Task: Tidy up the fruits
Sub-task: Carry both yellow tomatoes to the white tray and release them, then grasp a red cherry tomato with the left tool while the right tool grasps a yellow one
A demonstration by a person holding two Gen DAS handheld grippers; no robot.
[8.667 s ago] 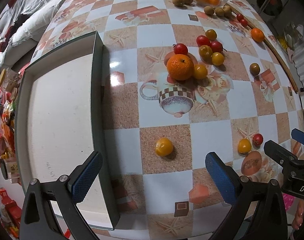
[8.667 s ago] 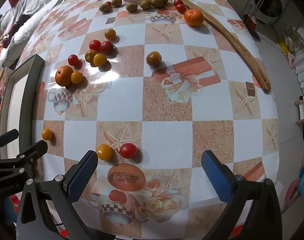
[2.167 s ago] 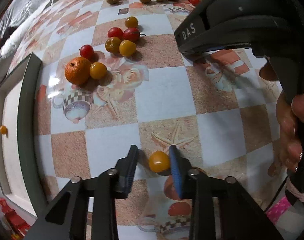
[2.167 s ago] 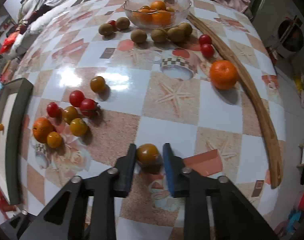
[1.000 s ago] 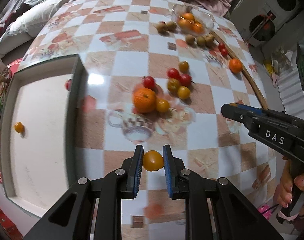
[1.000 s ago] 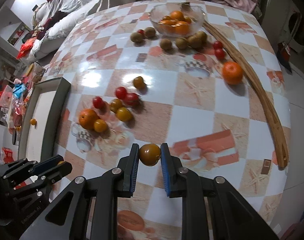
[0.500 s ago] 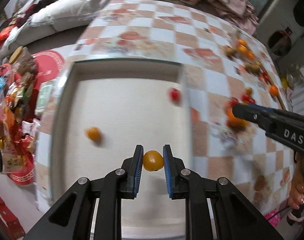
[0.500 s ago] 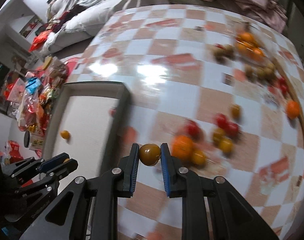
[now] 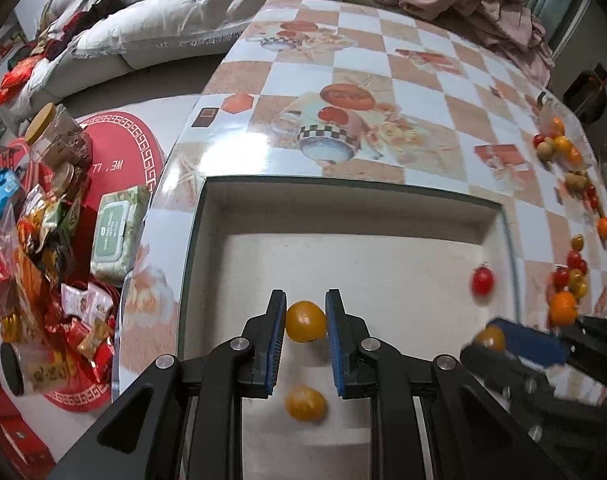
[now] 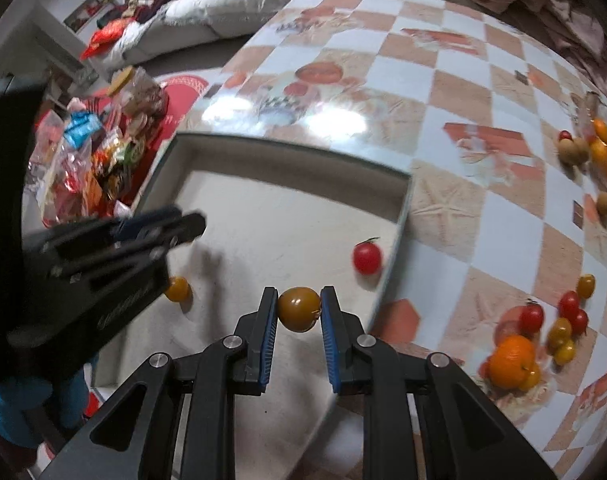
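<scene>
Both grippers are over the tray [image 9: 499, 216] at the table's edge. The left gripper [image 9: 306, 322] has its blue pads pinched tight on a yellow tomato [image 9: 306, 321], held above the tray's pale floor. Right below it, another yellow tomato [image 9: 305, 403] lies loose in the tray, and a red tomato [image 9: 482, 281] sits over by the right wall.

The right gripper [image 10: 299, 309] comes in alongside, clamped on a brownish-yellow tomato [image 10: 299, 309] and carrying it above the tray's near right side.

Out on the checked tablecloth [image 10: 455, 136], well apart from the tray, an orange [image 10: 510, 361] sits in a cluster of small red and yellow tomatoes. On the floor to the left, a heap of snack packets [image 9: 35, 280] lies beside a pack of wipes [image 9: 117, 236].
</scene>
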